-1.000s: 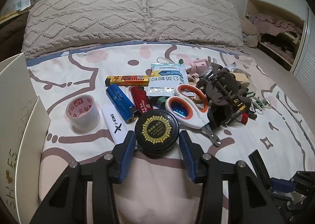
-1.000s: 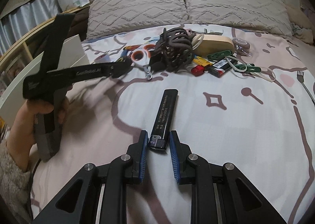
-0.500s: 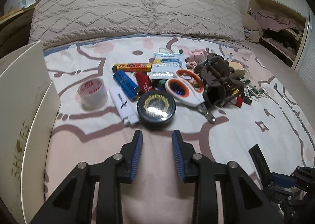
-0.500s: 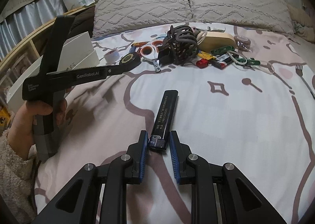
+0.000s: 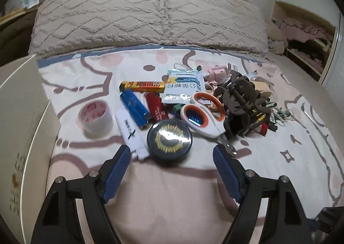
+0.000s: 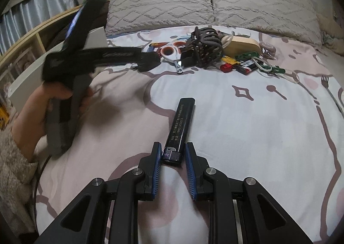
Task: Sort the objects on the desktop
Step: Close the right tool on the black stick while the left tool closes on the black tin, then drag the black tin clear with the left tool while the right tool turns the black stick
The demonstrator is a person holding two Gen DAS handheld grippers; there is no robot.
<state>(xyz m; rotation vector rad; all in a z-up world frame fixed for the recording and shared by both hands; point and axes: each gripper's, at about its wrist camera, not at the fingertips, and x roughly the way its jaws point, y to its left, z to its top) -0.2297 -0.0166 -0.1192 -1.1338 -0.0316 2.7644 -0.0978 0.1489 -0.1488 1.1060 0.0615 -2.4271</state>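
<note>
Since the earlier frame, left gripper (image 5: 172, 153) is opening, empty, before round black tin (image 5: 169, 138); right gripper (image 6: 172, 153) clasps black lighter (image 6: 180, 128).

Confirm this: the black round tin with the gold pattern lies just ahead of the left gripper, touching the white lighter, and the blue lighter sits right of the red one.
Not quite. In the left wrist view the blue lighter sits left of the red lighter, not right. The rest holds: the black round tin lies just ahead of the left gripper, touching the white lighter.

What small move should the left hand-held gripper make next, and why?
Probably ease forward around the round black tin. The left hand-held gripper is opening, nothing lies between its pads yet, and the tin sits just ahead of the tips, nearest of the pile.
</note>
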